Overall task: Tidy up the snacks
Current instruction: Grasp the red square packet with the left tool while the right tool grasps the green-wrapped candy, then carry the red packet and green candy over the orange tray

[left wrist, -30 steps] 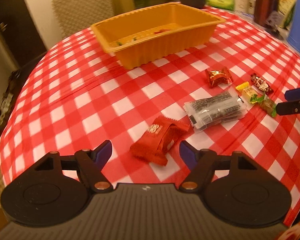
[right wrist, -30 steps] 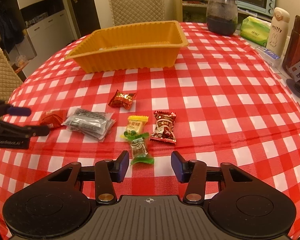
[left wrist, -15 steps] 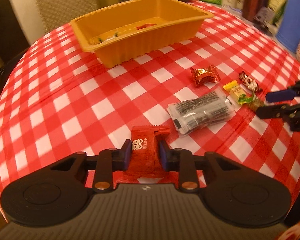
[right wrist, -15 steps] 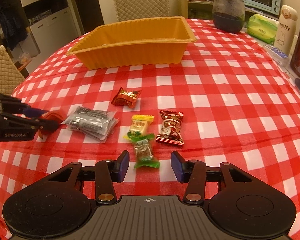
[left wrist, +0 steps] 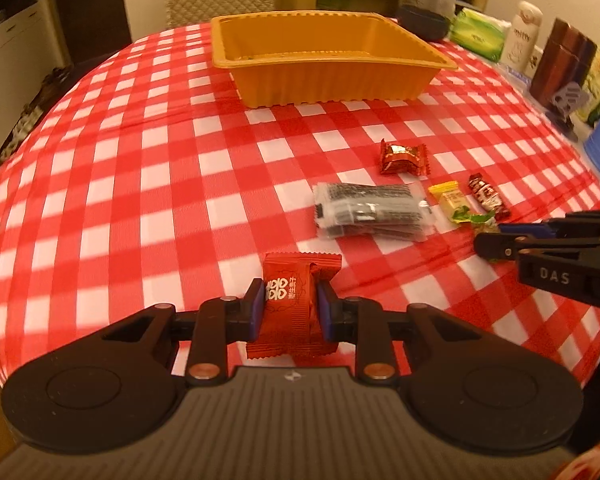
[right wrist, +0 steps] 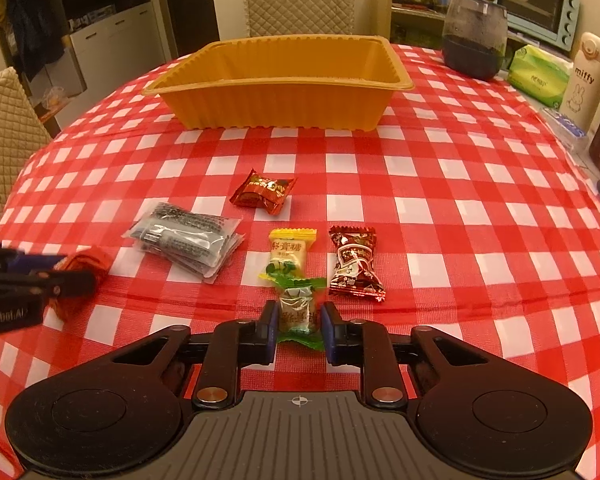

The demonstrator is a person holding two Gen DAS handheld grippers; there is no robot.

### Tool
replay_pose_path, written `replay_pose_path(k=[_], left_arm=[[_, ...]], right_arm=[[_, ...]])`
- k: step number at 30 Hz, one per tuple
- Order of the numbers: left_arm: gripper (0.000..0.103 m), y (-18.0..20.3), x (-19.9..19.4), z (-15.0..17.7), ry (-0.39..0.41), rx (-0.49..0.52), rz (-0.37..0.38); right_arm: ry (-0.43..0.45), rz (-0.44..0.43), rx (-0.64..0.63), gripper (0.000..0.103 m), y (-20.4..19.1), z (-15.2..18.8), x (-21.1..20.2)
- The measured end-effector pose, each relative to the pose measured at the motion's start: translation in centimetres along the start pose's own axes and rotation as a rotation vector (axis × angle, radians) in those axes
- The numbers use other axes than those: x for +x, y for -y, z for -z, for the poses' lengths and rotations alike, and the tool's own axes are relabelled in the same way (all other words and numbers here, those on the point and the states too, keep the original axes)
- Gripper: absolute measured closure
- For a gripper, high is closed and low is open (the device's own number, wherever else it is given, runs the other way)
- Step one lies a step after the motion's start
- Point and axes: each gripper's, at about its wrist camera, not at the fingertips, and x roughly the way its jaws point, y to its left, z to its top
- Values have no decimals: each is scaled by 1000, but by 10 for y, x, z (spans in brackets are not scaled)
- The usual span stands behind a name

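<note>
Red crinkly foil snack packet (left wrist: 290,304), light and soft, clamped mid-body between left gripper (left wrist: 290,307) fingers; right gripper (right wrist: 299,321) fingers apparently pinch green-wrapped candy (right wrist: 297,312).

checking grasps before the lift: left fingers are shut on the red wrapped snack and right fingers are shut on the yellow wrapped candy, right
Not quite. The left gripper is shut on the red wrapped snack, but the right gripper is shut on the green-wrapped candy, not the yellow wrapped candy, which lies free on the red-and-white checked tablecloth just beyond it. The right wrist view shows this.
</note>
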Motion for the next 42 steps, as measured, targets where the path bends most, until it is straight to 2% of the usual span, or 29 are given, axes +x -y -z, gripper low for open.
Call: replay_pose_path(k=[9,24,42], left_arm=[[79,17,-23,19,1,-59,-21],[79,42,-64,24,35,-50,-50],[79,48,-72,20,50,-57,-35]], right_arm=[[15,-26,22,80,-5,7,-29],[64,-37,28,80,-8,12,-80],[80,-34,30,80,-5,10,-91]])
